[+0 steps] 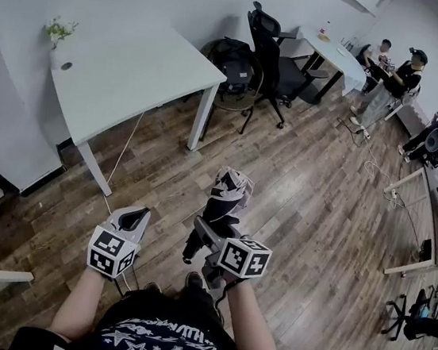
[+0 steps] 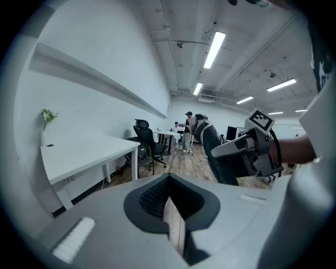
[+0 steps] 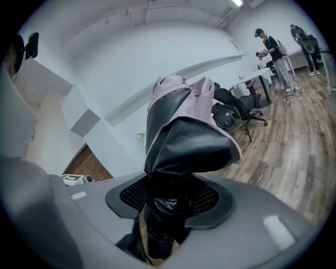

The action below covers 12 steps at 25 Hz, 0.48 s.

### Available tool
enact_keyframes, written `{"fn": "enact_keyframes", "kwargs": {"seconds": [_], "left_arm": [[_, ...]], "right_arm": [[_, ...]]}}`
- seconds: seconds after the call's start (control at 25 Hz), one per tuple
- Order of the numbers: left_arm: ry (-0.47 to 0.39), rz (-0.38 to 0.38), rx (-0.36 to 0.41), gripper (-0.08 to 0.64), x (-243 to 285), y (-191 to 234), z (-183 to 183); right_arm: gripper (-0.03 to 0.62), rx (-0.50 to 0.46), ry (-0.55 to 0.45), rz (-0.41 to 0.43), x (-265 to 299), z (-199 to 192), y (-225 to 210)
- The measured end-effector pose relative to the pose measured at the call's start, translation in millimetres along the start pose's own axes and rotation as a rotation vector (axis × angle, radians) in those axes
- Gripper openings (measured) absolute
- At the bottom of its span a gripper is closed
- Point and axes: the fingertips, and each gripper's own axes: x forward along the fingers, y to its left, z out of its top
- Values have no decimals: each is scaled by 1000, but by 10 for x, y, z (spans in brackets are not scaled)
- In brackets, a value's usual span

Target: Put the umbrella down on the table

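Note:
In the head view my right gripper (image 1: 205, 234) is shut on a folded black and pale pink umbrella (image 1: 223, 201) and holds it over the wooden floor, in front of the person's body. The right gripper view has the umbrella (image 3: 181, 131) rising from between the jaws of the right gripper (image 3: 168, 207), its canopy bunched above the pads. My left gripper (image 1: 135, 217) hangs to the left, shut with nothing in it; only a thin slit shows between the jaws of the left gripper (image 2: 172, 210). The white table (image 1: 137, 67) stands ahead and to the left, apart from both grippers.
A small vase with a plant (image 1: 59, 30) and a round hole sit at the table's far left. A black office chair (image 1: 273, 57) and a chair with a backpack (image 1: 235, 62) stand beyond the table's right end. People (image 1: 393, 69) sit at a far desk.

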Motion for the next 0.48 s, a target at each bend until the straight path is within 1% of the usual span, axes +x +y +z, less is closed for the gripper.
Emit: {"fn": "enact_keyframes", "kwargs": {"seconds": [0.2,0.36,0.48], "left_arm": [[20,-14,13,3,-20,-69,-72],[18,-8,21,3,-103,-40,-74],[19,6,10,3,-151,42,-105]], "right_arm": [[235,41,3,6,-11,-27,-21],[235,38,8,6,19,-30,1],[235,32,18,5,67,-67,49]]}}
